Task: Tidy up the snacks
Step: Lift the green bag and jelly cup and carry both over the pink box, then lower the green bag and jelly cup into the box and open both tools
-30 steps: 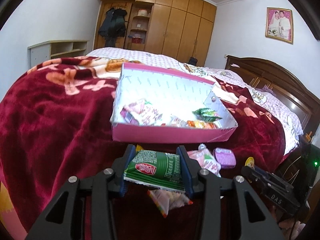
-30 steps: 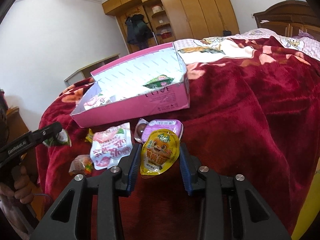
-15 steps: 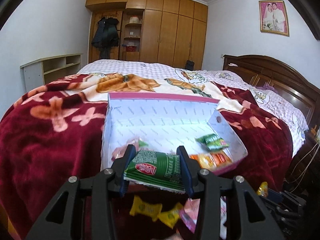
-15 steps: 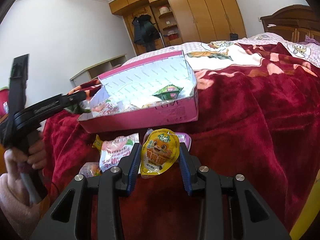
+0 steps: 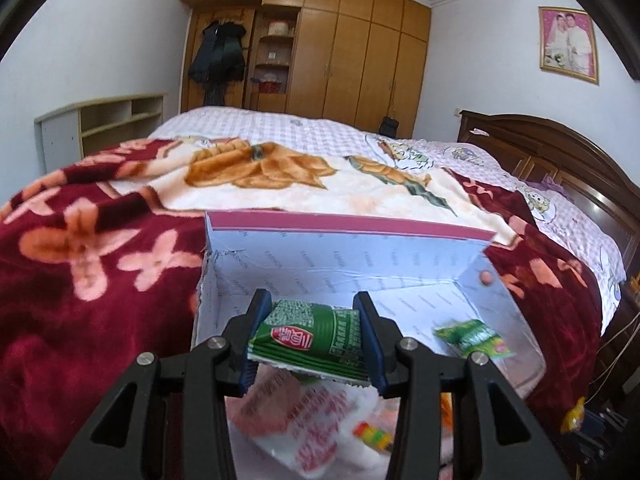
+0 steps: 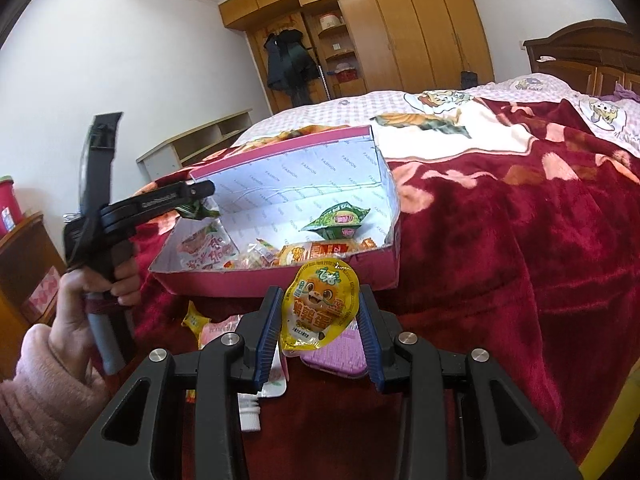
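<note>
A pink box (image 5: 344,226) with a white patterned lining lies open on the red blanket; it also shows in the right wrist view (image 6: 280,280). My left gripper (image 5: 312,332) is shut on a green snack packet (image 5: 310,336) and holds it above the box's near left part. In the right wrist view the left gripper (image 6: 196,200) hangs over the box's left end. My right gripper (image 6: 318,320) is shut on a yellow snack pouch (image 6: 320,310), just in front of the box's near wall. Several snacks lie in the box, among them a green packet (image 6: 338,222) and a pink-and-white bag (image 5: 304,420).
A purple tin (image 6: 340,354), a pink-and-white bag (image 6: 224,330) and a yellow candy (image 6: 194,318) lie on the red blanket (image 6: 500,248) in front of the box. A wooden headboard (image 5: 560,152) stands on the right, a wardrobe (image 5: 340,52) behind the bed.
My left gripper has carried the green packet forward from the box's near edge to above its inside. My right gripper has moved closer to the box with the yellow pouch.
</note>
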A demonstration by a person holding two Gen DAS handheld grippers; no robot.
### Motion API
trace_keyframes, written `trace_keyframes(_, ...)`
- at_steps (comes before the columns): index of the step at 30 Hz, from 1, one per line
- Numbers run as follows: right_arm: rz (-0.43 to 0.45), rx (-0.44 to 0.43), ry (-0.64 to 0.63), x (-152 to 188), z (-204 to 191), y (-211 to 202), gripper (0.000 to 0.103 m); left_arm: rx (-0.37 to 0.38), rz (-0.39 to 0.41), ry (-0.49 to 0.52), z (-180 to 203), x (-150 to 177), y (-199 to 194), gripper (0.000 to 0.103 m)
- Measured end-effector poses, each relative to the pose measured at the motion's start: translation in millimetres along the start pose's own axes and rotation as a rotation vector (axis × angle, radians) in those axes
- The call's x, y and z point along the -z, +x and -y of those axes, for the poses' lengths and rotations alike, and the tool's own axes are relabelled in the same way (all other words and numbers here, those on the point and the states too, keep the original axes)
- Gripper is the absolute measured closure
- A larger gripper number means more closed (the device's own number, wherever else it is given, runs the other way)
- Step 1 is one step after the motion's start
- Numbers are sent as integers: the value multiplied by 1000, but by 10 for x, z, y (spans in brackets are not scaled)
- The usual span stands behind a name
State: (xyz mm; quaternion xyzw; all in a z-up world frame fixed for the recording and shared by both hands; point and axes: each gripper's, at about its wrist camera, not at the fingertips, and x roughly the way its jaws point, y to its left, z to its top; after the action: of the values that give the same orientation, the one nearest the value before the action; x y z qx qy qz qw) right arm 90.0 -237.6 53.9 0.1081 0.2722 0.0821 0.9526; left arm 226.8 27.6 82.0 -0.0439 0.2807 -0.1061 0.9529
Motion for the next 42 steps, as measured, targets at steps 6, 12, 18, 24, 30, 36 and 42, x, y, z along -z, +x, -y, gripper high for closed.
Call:
trace_keyframes(6, -25, 31, -14, -101, -91, 113, 65, -45, -55, -2, -73, -7, 299, 58)
trace_keyframes(12, -29, 77, -17, -228, -147, 223, 65, -24, -96, 1, -117, 45, 367, 52)
trace_keyframes(18, -40, 108, -32, -363, -180, 330, 65, 1, -126, 49, -59, 50, 384, 41)
trace_keyframes(24, -30, 121, -59, -576, -168, 488, 65, 13, -135, 58, -54, 60, 364, 35)
trace_keyframes(30, -50, 109, -76, -746, -83, 779, 65, 5, -137, 64, -32, 90, 335, 31)
trace_keyframes(36, -66, 91, -75, -852, -4, 1036, 65, -4, -142, 66, -5, 109, 312, 26)
trace_keyframes(42, -80, 98, -70, -900, 72, 1229, 64, -43, -154, 81, 65, 143, 306, 25)
